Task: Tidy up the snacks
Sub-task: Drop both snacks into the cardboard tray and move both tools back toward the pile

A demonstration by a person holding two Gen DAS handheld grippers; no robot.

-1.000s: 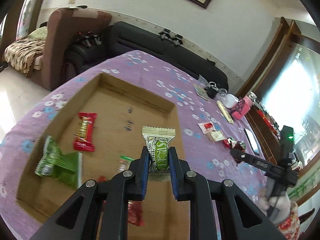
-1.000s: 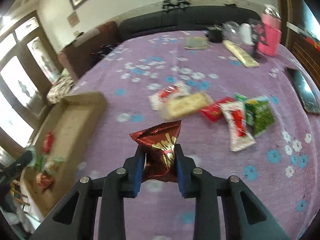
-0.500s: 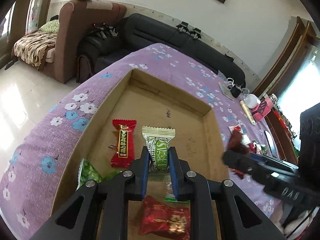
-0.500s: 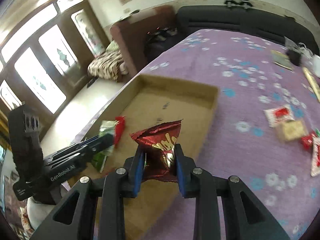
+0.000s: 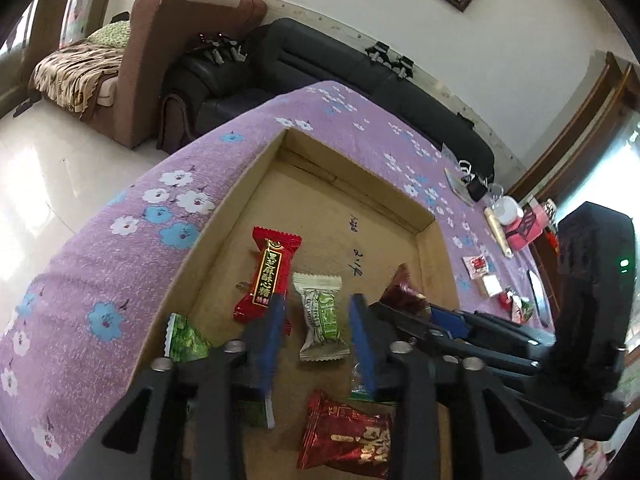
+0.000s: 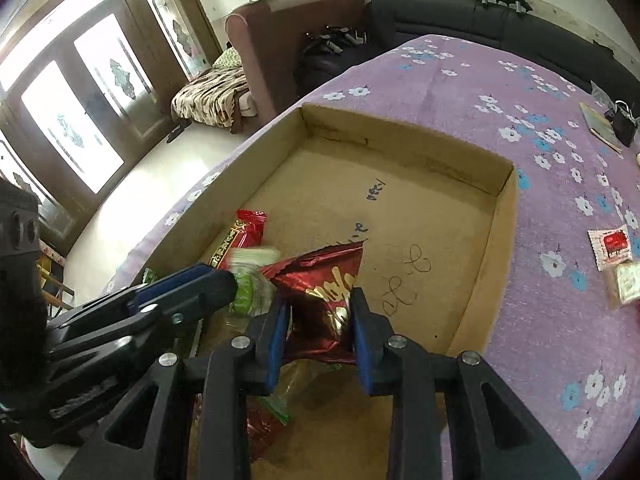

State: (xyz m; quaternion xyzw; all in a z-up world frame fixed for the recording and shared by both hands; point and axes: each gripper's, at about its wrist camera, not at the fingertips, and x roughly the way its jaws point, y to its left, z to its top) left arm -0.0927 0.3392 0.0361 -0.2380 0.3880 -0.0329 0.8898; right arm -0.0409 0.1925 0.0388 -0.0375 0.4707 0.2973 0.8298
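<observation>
A shallow cardboard box (image 5: 430, 248) lies on the purple flowered tablecloth. My left gripper (image 5: 318, 322) is open over the box, and the white-and-green candy (image 5: 322, 322) lies loose between its fingers on the box floor. A red candy (image 5: 270, 276), a green packet (image 5: 186, 338) and a dark red packet (image 5: 348, 436) also lie in the box. My right gripper (image 6: 318, 330) is shut on a dark red foil snack (image 6: 324, 292) and holds it above the box (image 6: 496, 216), close beside the left gripper (image 6: 188, 292).
Several loose snacks (image 6: 612, 244) lie on the cloth to the right of the box, also seen in the left wrist view (image 5: 486, 276). Keys, a booklet and a pink box (image 5: 524, 226) sit at the far end. A black sofa (image 5: 360, 84) stands behind the table.
My left gripper has opened and let go of the white-and-green candy, which now lies in the box. My right gripper has carried the dark red snack from the loose pile to over the box.
</observation>
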